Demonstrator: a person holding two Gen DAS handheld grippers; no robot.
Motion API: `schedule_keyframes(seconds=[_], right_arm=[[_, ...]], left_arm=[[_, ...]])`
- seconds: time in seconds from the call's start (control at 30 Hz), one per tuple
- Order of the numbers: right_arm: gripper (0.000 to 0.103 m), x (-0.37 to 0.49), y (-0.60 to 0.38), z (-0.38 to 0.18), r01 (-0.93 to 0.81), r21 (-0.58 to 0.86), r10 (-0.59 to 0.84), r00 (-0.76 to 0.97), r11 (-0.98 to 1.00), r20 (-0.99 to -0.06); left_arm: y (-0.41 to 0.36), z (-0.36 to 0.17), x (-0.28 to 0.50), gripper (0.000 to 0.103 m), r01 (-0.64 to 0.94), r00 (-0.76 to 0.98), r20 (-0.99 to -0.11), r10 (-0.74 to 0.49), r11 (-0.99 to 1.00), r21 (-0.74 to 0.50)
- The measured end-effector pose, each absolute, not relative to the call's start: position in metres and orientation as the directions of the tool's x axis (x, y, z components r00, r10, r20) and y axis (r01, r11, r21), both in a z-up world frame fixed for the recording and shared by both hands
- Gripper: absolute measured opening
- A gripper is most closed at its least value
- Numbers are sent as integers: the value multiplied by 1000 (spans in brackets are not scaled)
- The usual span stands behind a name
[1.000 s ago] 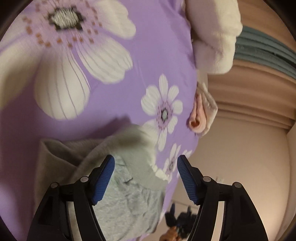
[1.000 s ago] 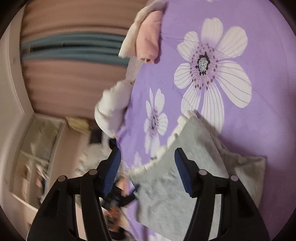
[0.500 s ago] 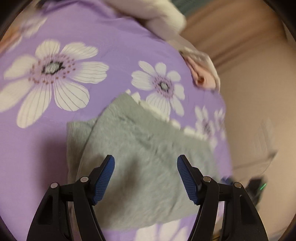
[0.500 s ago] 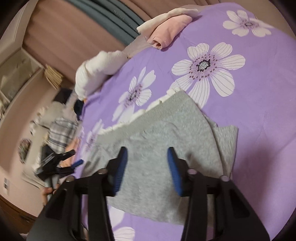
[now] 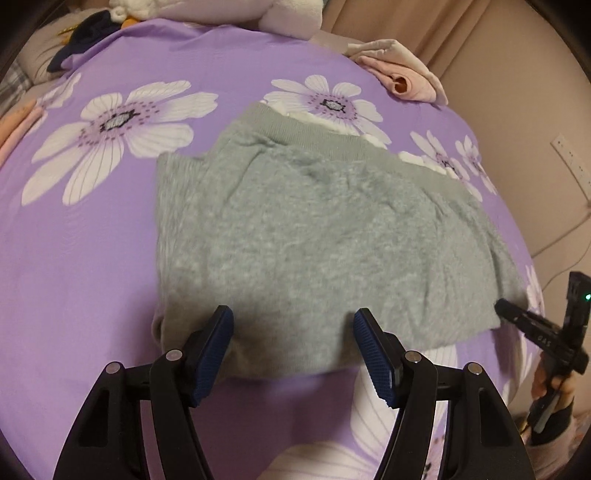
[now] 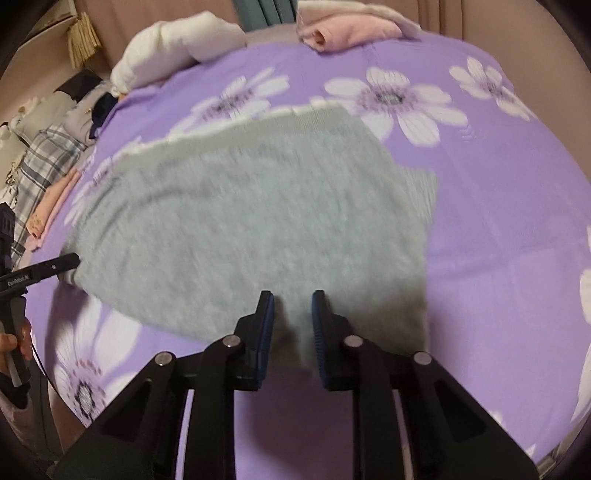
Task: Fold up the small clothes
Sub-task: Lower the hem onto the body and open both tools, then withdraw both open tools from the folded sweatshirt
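A grey knitted garment lies folded flat on the purple flowered bedsheet; it also shows in the right wrist view. My left gripper is open, its blue pads wide apart over the garment's near edge. My right gripper hovers over the near edge with its pads closer together, a narrow gap still between them and nothing clamped. The other gripper shows at the right edge of the left wrist view and at the left edge of the right wrist view.
A folded pink garment lies at the far edge of the bed, also in the right wrist view. White plush items and a pile of clothes lie at the far left. A beige wall stands beyond.
Both grippers swung from a tilted, raised view down to face the bed. The grey garment now lies flat before them. The right gripper's pads have narrowed; the left stays wide.
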State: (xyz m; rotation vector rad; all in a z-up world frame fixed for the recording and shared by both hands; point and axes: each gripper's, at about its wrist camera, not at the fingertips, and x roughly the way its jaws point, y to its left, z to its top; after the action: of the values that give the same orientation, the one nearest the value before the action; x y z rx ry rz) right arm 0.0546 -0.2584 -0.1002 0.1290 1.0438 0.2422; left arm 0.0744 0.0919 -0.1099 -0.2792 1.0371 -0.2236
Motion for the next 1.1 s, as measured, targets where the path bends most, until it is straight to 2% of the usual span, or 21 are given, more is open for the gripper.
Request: schedule_keyframes(seconds=[0.23, 0.33, 0.5, 0.67, 0.77, 0.93, 1.07, 1.1], right_arm=[[15, 36, -266, -107, -119, 242, 270, 457, 963, -848], [17, 27, -270, -102, -102, 265, 281, 463, 959, -840], [24, 10, -273, -78, -126, 280, 301, 560, 952, -772], [24, 26, -282, -73, -97, 361, 344, 597, 928, -724], [24, 37, -281, -83, -54, 335, 302, 581, 941, -756], [15, 37, -288, -98, -6, 267, 225, 561, 964, -797], [16, 31, -297, -90, 23, 297, 233, 565, 955, -792], [20, 28, -299, -88, 25, 313, 243, 572, 949, -784]], left_arm=[[100, -107, 55, 68, 32, 502, -794, -342, 925, -379], [109, -99, 36, 68, 15, 513, -775, -370, 906, -422], [130, -90, 10, 68, -38, 546, -760, -353, 896, -443], [148, -90, 2, 68, -92, 565, -746, -353, 871, -483], [152, -93, 0, 68, -109, 562, -738, -374, 851, -514], [152, -97, 0, 68, -122, 546, -751, -371, 852, -509], [154, -100, 2, 68, -132, 539, -751, -381, 843, -522], [155, -100, 2, 68, -132, 540, -749, -383, 841, -525]])
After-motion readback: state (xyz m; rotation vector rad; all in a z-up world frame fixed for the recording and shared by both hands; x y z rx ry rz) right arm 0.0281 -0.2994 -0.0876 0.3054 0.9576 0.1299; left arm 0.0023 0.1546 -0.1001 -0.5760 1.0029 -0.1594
